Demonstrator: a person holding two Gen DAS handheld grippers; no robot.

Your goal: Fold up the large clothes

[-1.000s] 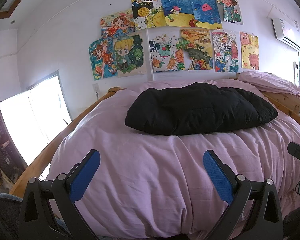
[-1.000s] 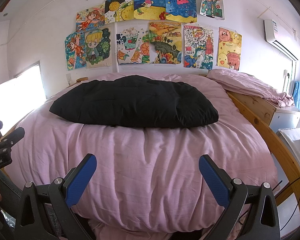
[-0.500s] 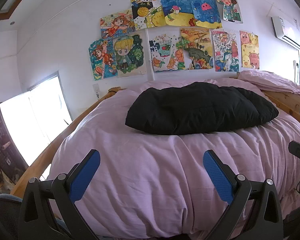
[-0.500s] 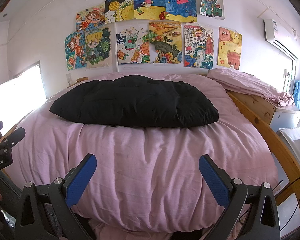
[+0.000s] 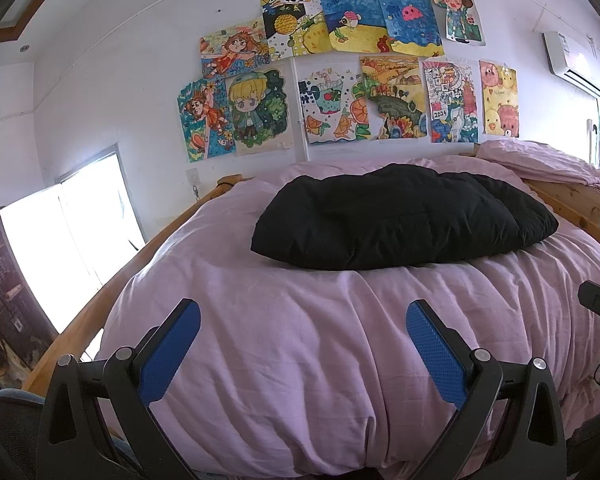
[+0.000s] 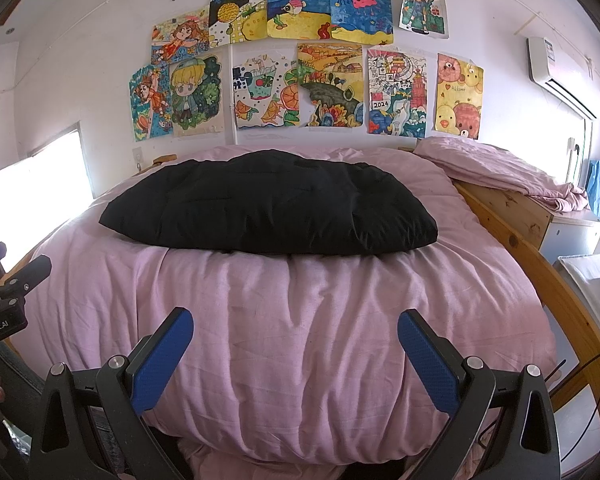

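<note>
A black padded garment (image 5: 404,220) lies in a flat rounded bundle on the far half of a bed with a pink cover (image 5: 300,340); it also shows in the right wrist view (image 6: 271,204). My left gripper (image 5: 303,324) is open and empty, held over the near end of the bed, well short of the garment. My right gripper (image 6: 295,328) is open and empty, also over the near end of the pink cover (image 6: 300,312). The left gripper's body shows at the left edge of the right wrist view (image 6: 7,300).
A wooden bed frame (image 6: 540,264) runs along the right side. A folded pink sheet (image 6: 496,168) lies on a wooden cabinet at the back right. Drawings (image 6: 300,56) cover the back wall. A bright window (image 5: 67,232) is on the left.
</note>
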